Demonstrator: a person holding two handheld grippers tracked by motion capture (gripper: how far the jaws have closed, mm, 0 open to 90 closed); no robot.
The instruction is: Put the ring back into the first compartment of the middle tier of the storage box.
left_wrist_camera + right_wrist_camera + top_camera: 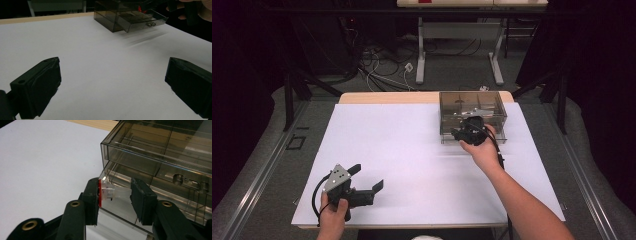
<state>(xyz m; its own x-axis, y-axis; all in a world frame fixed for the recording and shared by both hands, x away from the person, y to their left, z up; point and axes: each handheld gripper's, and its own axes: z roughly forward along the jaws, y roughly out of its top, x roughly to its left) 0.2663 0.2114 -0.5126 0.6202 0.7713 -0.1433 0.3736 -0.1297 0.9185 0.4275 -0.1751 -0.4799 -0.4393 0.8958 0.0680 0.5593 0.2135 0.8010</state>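
Note:
A smoky clear drawer box (pixel 472 106) stands at the far right of the white sheet, and its lower drawer (pixel 143 22) is pulled out. My right gripper (pixel 114 197) is shut on a small clear tube (pixel 115 191) with a red cap (pixel 100 193), held crosswise between the pads just above the open drawer's near corner. In the high view the right gripper (pixel 469 131) sits at the box's front, hand behind it. My left gripper (pixel 367 177) rests low at the front left, jaws wide apart with nothing between them (pixel 112 85).
The white sheet (pixel 402 145) covers most of the wooden table (pixel 382 97), with bare room between the two grippers. Beyond the far edge lie floor cables (pixel 377 70) and the legs of another table (pixel 421 55).

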